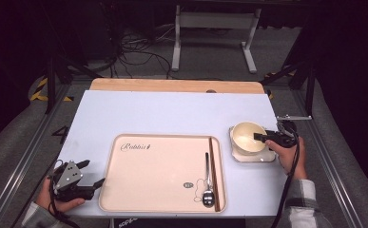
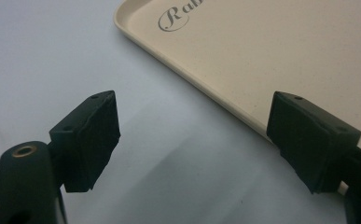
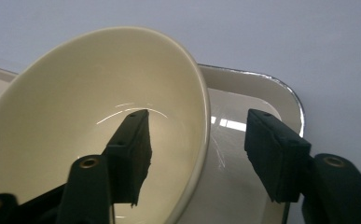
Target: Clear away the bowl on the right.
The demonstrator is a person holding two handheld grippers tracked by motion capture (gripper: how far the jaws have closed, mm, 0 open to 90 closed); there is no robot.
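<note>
My right tongs (image 3: pixel 194 149) straddle the cream bowl's (image 3: pixel 75 93) rim, spread, not yet pinching; left tongs (image 2: pixel 192 140) spread, idle; next: close on the rim.

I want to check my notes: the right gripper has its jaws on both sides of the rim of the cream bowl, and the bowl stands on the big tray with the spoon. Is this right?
Not quite. The right gripper does straddle the cream bowl rim, but the bowl stands on its own small white plate, beside the big tray holding the spoon. The high view shows it.

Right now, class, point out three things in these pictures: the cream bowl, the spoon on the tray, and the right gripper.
cream bowl (image 1: pixel 244 135), high view, inner wall.
spoon (image 1: pixel 207 176), high view, handle, lying on the tray.
right gripper (image 3: pixel 197 145), right gripper view, midway between its fingertips, which straddle the bowl's rim.
</note>
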